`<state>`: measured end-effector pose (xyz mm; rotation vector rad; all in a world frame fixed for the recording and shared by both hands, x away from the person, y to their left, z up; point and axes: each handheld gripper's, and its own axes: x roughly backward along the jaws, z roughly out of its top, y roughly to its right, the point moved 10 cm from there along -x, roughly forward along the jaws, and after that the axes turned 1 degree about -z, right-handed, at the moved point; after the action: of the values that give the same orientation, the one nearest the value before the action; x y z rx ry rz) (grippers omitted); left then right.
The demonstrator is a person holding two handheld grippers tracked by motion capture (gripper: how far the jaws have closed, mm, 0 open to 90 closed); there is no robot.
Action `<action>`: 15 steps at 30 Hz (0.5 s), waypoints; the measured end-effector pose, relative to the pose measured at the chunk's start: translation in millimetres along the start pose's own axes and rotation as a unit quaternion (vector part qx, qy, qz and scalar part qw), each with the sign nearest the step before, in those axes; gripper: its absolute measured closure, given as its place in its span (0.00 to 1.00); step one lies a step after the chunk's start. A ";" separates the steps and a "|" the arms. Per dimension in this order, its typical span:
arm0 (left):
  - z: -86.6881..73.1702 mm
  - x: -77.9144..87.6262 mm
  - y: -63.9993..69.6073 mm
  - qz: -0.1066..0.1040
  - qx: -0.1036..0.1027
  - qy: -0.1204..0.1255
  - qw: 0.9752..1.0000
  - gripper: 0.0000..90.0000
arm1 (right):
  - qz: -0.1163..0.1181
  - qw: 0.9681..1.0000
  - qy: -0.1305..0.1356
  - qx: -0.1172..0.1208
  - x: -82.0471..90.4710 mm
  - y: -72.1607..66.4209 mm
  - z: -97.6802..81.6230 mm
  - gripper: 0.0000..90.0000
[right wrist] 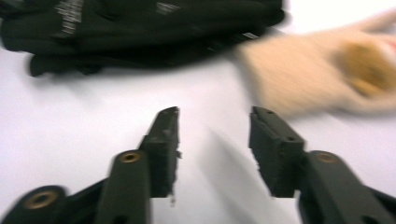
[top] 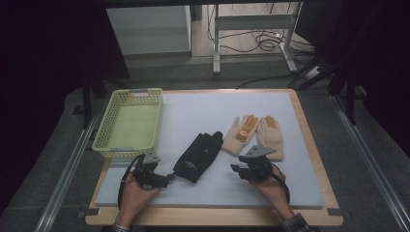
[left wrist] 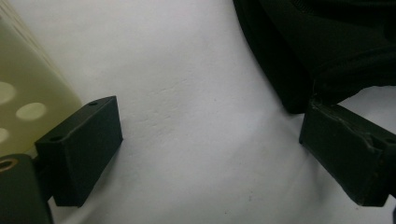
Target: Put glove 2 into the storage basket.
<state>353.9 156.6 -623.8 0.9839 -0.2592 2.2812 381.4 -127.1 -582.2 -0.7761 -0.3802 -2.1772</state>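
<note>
The left gripper [top: 167, 180] sits at the lower left of the high view, held low over the white mat [top: 203, 108], its jaws pointing toward the frame's centre. In the left gripper view [left wrist: 210, 140] the jaws stand wide apart with bare mat between them; the right-hand jaw lies just against the cuff edge of the black gloves [left wrist: 327, 42], but nothing is clamped. The pale yellow basket [left wrist: 23, 93] fills that view's left edge.

The right gripper [top: 237, 169] is at the lower middle-right of the high view, angled toward the frame's left. In the right gripper view [right wrist: 212, 144] its jaws are parted about halfway, empty, with only mat between them; the picture is blurred.

The black gloves [top: 198, 154], stacked as a pair, lie in the middle of the mat between the two grippers, fingers toward the top of the frame. Just right of them lie the beige gloves [top: 254, 135] with orange patches, side by side, above the right gripper.

The basket [top: 145, 94] stands at the mat's upper left corner. The mat rests on a wooden board [top: 309, 145], which sits on a grey table [top: 358, 183] with metal rails at its sides. Beyond, at the top of the frame, is a dim room with a white cabinet [top: 150, 29], metal table legs [top: 216, 43] and loose cables [top: 261, 41] on the floor.
</note>
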 end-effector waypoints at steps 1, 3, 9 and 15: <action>0.0 0.0 0.0 0.000 0.000 0.000 1.000 0.06 | -0.004 1.000 0.000 -0.002 2.2 3.9 -2.4 0.49; 0.0 0.0 0.0 0.000 0.000 0.000 1.000 0.06 | -0.013 1.000 0.001 -0.010 7.4 12.9 -8.4 0.42; -0.1 0.0 0.2 -0.001 0.000 -0.001 1.000 0.06 | -0.024 0.999 -0.021 -0.008 7.9 27.0 -28.7 0.22; -0.3 -0.7 2.1 -0.007 -0.009 -0.004 1.000 0.02 | -0.027 0.999 -0.043 0.002 4.3 25.7 -32.5 0.15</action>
<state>352.8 154.7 -624.4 0.9827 -0.2762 2.2586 385.4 -162.4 -603.9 -0.8677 -0.4534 -2.1983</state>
